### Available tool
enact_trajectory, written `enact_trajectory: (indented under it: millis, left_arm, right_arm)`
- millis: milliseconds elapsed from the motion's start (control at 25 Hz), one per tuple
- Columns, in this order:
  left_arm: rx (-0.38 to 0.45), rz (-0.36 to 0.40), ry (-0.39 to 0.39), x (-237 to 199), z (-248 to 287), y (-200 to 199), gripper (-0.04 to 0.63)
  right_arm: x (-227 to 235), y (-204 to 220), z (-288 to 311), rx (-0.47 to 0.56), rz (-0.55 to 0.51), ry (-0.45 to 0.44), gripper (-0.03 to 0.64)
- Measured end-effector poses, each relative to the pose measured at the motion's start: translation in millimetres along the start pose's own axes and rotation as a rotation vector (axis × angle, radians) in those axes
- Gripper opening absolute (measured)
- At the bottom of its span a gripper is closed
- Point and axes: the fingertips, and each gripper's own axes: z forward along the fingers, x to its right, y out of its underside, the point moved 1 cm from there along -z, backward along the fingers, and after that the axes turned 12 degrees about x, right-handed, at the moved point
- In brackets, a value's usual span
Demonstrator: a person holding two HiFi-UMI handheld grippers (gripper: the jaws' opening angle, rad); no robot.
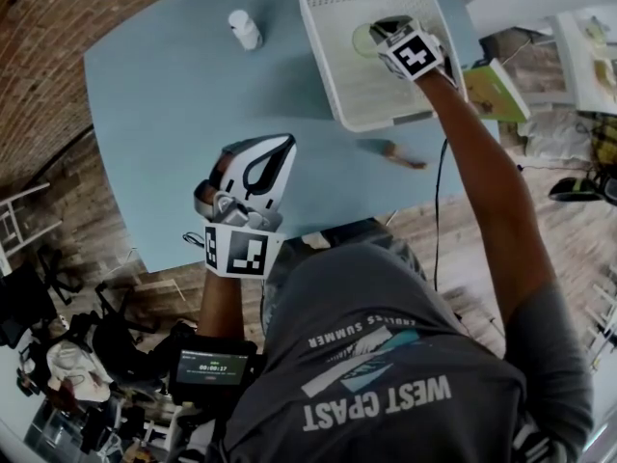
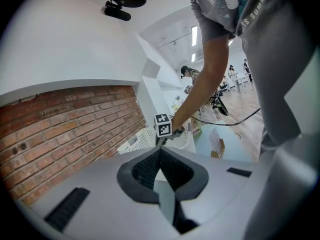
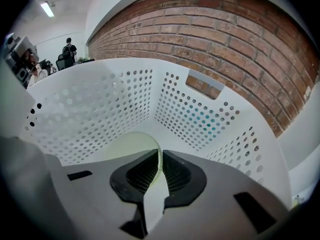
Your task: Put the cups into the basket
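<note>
A pale blue table (image 1: pixel 174 114) fills the upper middle of the head view, from ten to one o'clock. A red brick wall (image 1: pixel 58 27) stands beyond it at ten to eleven o'clock. Wood plank floor (image 1: pixel 92 230) lies at nine o'clock and again at four o'clock, with dark office chairs (image 1: pixel 43 278) at eight o'clock. In the left gripper view, a white upper wall (image 2: pixel 65 49) curves above the brickwork at ten o'clock. A ceiling strip light (image 3: pixel 48 9) glows at eleven o'clock of the right gripper view.
</note>
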Motion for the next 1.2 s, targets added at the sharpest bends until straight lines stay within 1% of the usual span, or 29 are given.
enact_trajectory:
  millis: [200, 720, 920, 1120, 1200]
  left_arm:
    - [0.019, -0.031, -0.008, -2, 4, -4, 0.000]
    - [-0.005, -0.015, 0.012, -12, 6, -3, 0.000]
    - [0.011, -0.042, 0.006, -9, 1, 3, 0.000]
    - [-0.003, -0.027, 0.011, -11, -2, 1, 0.000]
    - [-0.005, -0.019, 0.012, -12, -4, 0, 0.000]
  right_arm:
    - [-4, 7, 8, -0.013, 0.024, -0.016, 0.038]
    - [-2, 18, 22, -0.055, 0.075, -0.030, 0.038]
    - [-4, 24, 26, -0.069, 0.125, -0.035, 0.038]
    - [5, 27, 26, -0.086, 0.143, -0.007, 0.038]
    - [4, 30, 26, -0.100, 0.170, -0.016, 0.040]
